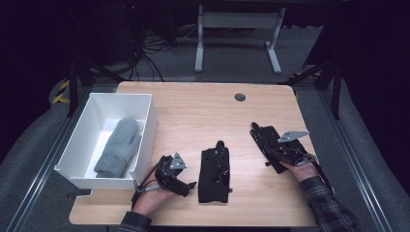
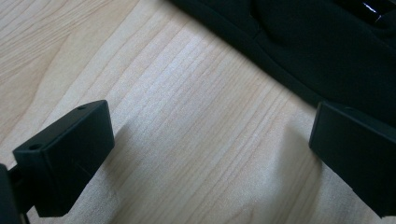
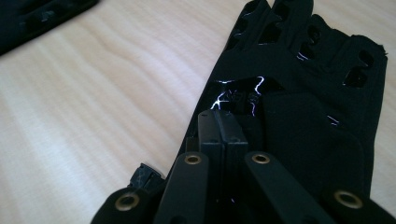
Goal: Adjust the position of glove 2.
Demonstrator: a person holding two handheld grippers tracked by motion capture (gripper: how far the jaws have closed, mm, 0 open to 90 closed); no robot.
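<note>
The right tool (image 3: 223, 122), jaws closed, pinches the black fingerless fabric glove (image 3: 299, 107) near the counter's (image 1: 193, 104) right edge; lift slowly. The left tool (image 2: 210, 154) waits open.

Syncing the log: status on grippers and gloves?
Left gripper open beside middle black glove. Right gripper shut, over right black glove; pinch unclear. Grey mitten in white bin. Nothing blocking.

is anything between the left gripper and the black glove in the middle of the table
Nothing visible does. The left gripper stands open beside the black glove, with bare wooden table between its jaws and the glove's edge just ahead.
</note>
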